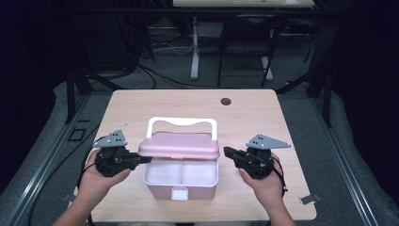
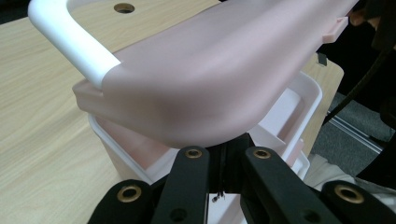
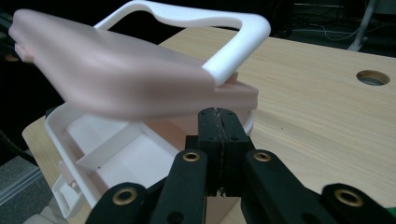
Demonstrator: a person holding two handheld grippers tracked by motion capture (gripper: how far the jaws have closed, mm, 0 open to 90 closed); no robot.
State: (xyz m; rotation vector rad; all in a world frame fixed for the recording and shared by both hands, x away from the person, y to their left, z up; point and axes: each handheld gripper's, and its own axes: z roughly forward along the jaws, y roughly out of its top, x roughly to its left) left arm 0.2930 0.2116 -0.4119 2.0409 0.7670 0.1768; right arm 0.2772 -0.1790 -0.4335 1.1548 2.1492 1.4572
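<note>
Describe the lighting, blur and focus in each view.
High view: table evenly lit, surroundings dark, picture soft. Left gripper view: pink lid close and soft, with a faint sheen. Right gripper view: lid blurred at its far end, white handle bright, black claw sharper.

Box (image 1: 181, 176) between left (image 1: 141, 160) and right gripper (image 1: 229, 152)

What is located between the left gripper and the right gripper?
In the high view, the pink box with its half-raised lid sits between the left gripper and right gripper.
</note>
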